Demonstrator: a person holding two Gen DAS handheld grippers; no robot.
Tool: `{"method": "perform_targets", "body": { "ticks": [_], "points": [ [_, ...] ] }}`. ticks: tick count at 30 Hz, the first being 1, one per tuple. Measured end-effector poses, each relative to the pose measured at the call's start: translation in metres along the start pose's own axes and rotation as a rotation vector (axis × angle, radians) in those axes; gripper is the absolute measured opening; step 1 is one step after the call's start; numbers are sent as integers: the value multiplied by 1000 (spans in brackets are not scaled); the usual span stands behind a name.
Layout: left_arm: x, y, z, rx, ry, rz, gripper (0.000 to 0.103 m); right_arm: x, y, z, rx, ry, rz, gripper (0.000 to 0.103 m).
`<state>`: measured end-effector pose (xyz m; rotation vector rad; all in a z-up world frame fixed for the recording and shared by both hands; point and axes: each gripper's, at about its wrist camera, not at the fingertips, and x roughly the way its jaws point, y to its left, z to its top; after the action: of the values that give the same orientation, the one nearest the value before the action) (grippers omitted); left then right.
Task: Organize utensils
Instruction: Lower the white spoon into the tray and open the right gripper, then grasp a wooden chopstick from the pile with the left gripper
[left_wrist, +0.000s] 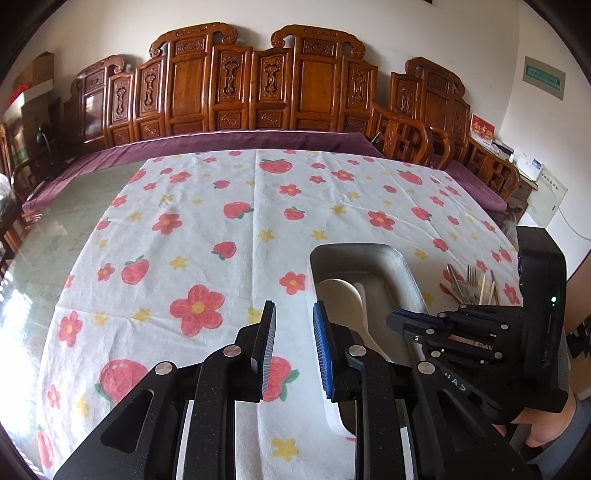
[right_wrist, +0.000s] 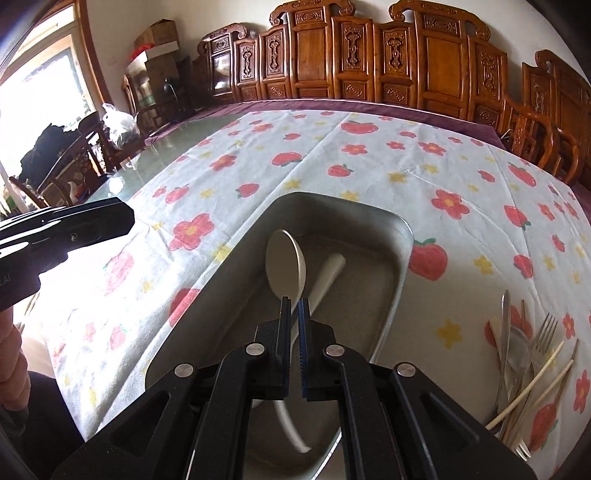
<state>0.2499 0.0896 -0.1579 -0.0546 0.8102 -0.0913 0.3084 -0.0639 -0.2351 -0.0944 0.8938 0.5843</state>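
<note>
A metal tray (right_wrist: 402, 236) sits on the flowered tablecloth and holds white spoons (right_wrist: 285, 264). My right gripper (right_wrist: 294, 306) is over the tray with its jaws nearly closed around a white spoon handle (right_wrist: 293, 321); whether it grips is unclear. In the left wrist view the tray (left_wrist: 410, 269) and spoons (left_wrist: 341, 295) lie right of my left gripper (left_wrist: 293, 317), which is open and empty over the cloth. The right gripper (left_wrist: 397, 319) shows there above the tray. Loose forks, knives and chopsticks (right_wrist: 524, 358) lie right of the tray, also in the left wrist view (left_wrist: 471, 284).
The tablecloth (left_wrist: 221, 229) covers a glass-topped table (left_wrist: 66, 221). Carved wooden chairs (left_wrist: 266, 81) line the far side and right. Chairs and bags (right_wrist: 110, 125) stand at the left by a window.
</note>
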Motion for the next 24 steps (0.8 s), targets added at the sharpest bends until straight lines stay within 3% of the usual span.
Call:
{"method": "perform_targets", "body": {
  "ticks": [12, 17, 21, 24],
  "points": [
    [-5, -39, -3, 37, -18, -58, 26, -91, -46, -25, -9, -61, -89, 5],
    [-5, -62, -8, 51, -23, -91, 26, -122, -74, -46, 13, -58, -166, 5],
    [-2, -77, -11, 70, -21, -108, 26, -131, -100, -64, 50, -50, -222, 24],
    [0, -86, -13, 75, -19, -124, 26, -128, -120, -76, 76, -34, -251, 26]
  ]
}}
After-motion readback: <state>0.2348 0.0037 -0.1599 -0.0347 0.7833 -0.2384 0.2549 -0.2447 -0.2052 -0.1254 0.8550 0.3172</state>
